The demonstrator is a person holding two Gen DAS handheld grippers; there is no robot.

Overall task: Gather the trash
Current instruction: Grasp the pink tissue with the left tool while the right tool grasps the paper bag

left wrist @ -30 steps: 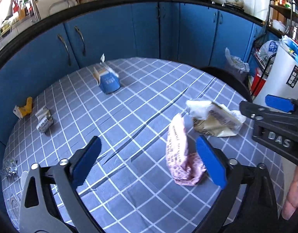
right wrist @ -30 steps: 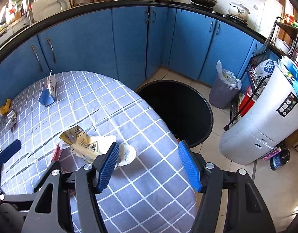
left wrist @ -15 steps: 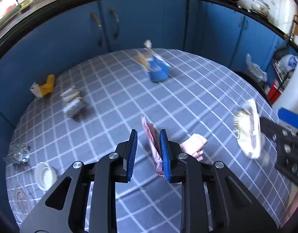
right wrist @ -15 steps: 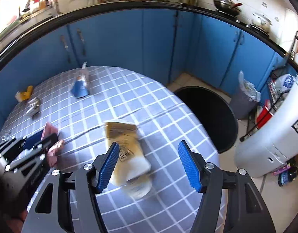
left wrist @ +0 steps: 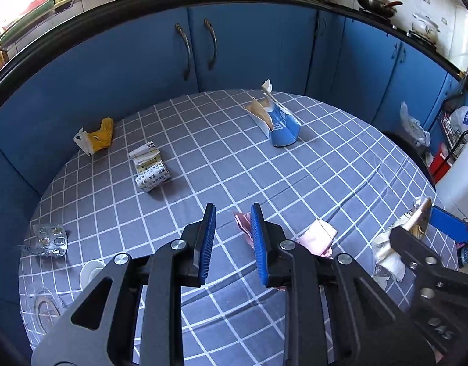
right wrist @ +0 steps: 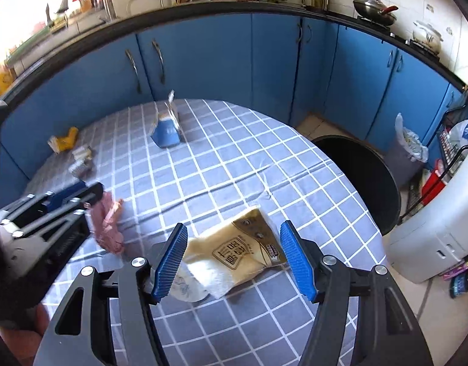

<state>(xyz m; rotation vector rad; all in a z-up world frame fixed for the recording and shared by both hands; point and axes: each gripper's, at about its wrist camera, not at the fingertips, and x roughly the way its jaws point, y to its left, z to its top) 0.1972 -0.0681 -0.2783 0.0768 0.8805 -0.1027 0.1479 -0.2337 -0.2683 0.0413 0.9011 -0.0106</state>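
Beige wrapper (right wrist: 246, 251) lies between the opening right fingers (right wrist: 296, 260).

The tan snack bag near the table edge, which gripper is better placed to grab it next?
Right. The right gripper is opening with the tan snack bag between its pads, while the left gripper sits by the pink wrapper.

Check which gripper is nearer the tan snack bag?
Right. The right gripper straddles the tan snack bag, jaws opening around it. The left gripper sits further left, beside the pink wrapper.
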